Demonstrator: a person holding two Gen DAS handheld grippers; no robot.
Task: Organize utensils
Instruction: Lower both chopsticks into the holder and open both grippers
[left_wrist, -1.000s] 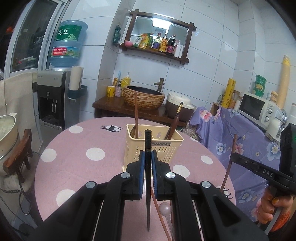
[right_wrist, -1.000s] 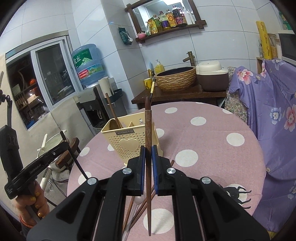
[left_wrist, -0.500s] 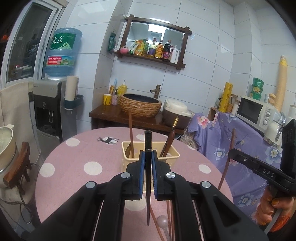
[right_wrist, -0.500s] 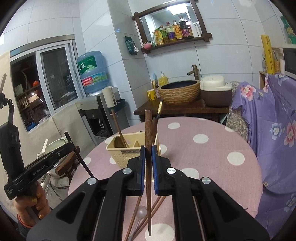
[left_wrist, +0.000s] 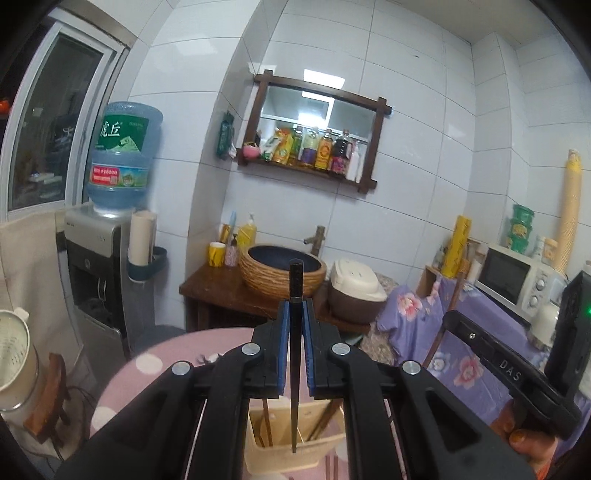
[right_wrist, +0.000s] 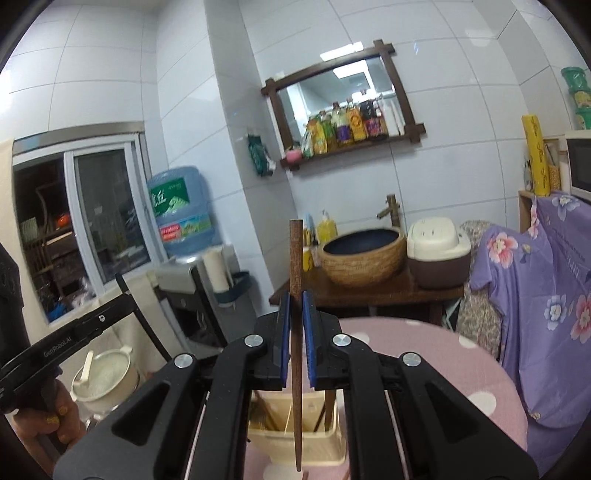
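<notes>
Above a round pink bench with white polka dots (right_wrist: 436, 354), two hand-held black grippers each carry a single chopstick over a cream perforated plastic utensil holder (left_wrist: 321, 448). At left, the left gripper (left_wrist: 295, 347) has its blue-padded jaws clamped on a slim black chopstick (left_wrist: 294, 369), held upright with its lower tip over the holder's open top, where several brown wooden chopsticks (left_wrist: 266, 424) already lean inside. At right, the right gripper (right_wrist: 295, 347) has its jaws clamped on a brown wooden chopstick (right_wrist: 295, 266), also upright, its tapered end reaching down in front of the same holder (right_wrist: 321, 443), seen in the right wrist view on the near part of the bench. Each gripper shows at the edge of the other's camera, gripped by a hand with yellow-painted nails (left_wrist: 524, 443). Against the far white-tiled wall stand a dark wooden counter (left_wrist: 221, 291) with a woven-sided basin (left_wrist: 282, 271), a white-and-brown rice cooker (left_wrist: 354, 291), a water dispenser topped by a blue bottle (left_wrist: 122, 158) on the left, and a wooden-framed mirror shelf lined with bottles (left_wrist: 314, 147). A purple floral cloth (right_wrist: 546, 295) drapes furniture on the right.
</notes>
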